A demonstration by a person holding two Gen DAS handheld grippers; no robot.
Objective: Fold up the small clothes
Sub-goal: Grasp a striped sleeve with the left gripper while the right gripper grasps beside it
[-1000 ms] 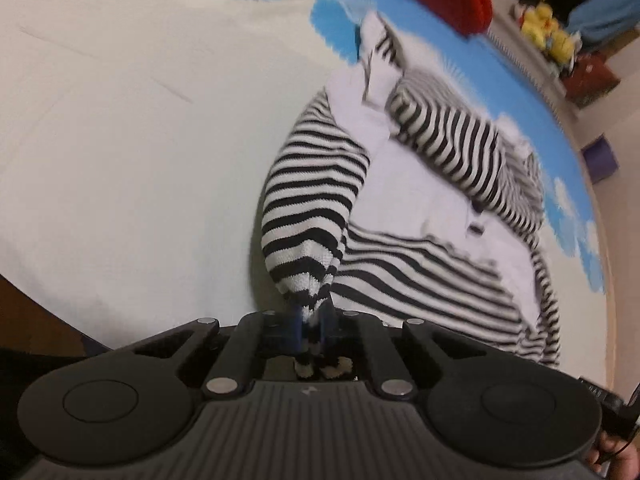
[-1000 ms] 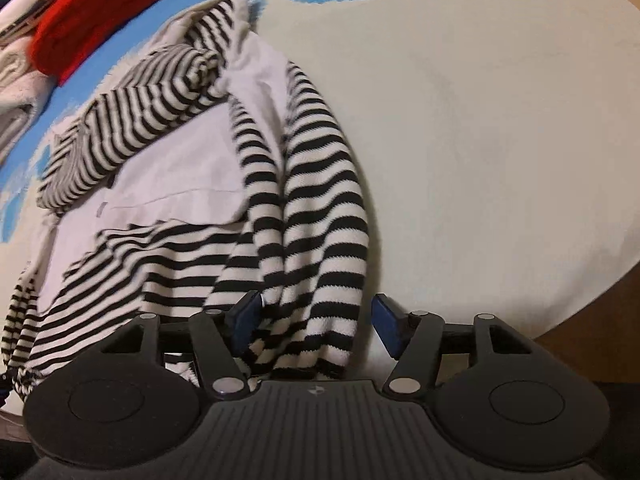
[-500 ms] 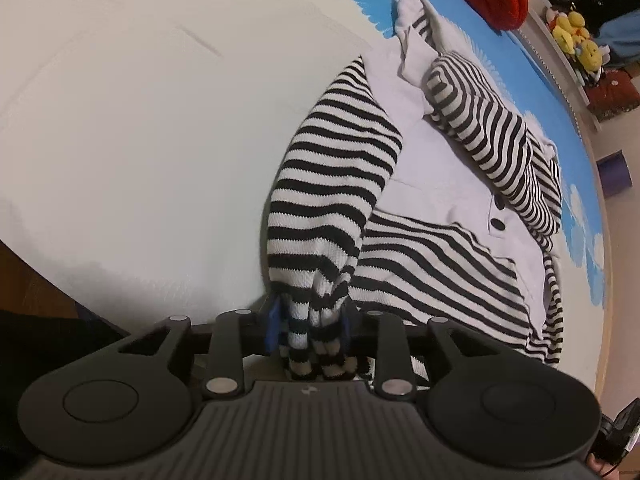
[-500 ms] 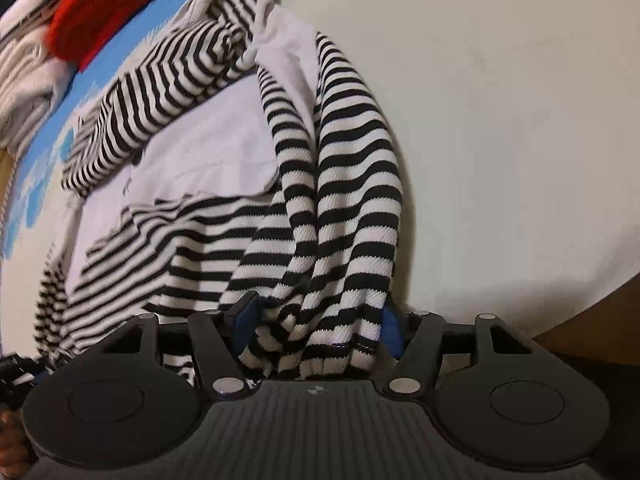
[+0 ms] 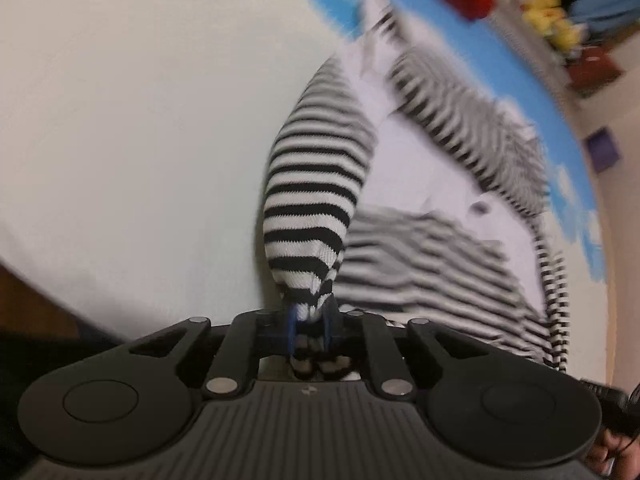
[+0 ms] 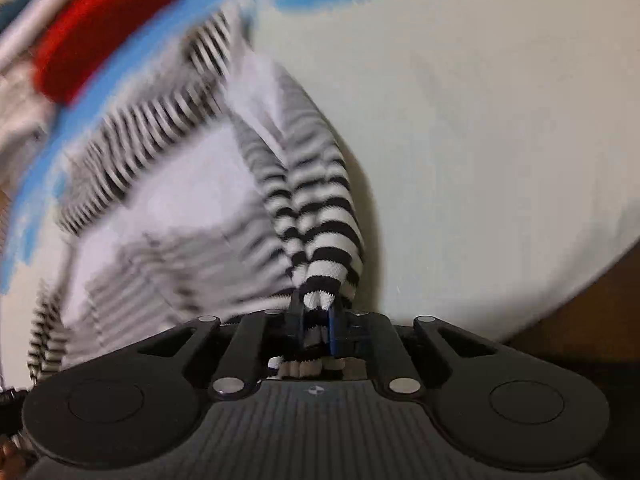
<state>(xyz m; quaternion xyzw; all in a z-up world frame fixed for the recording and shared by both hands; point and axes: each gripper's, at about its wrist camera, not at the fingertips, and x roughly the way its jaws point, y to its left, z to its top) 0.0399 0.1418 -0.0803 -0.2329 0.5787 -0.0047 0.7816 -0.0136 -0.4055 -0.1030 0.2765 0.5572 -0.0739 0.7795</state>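
Striped sleeve lengthwise from gripper

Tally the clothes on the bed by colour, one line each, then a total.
Black-and-white striped garment, pinched by the left gripper and right gripper: 1
Red garment: 1
Total: 2

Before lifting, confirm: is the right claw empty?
No, the right claw is clamped on bunched fabric of the striped garment.
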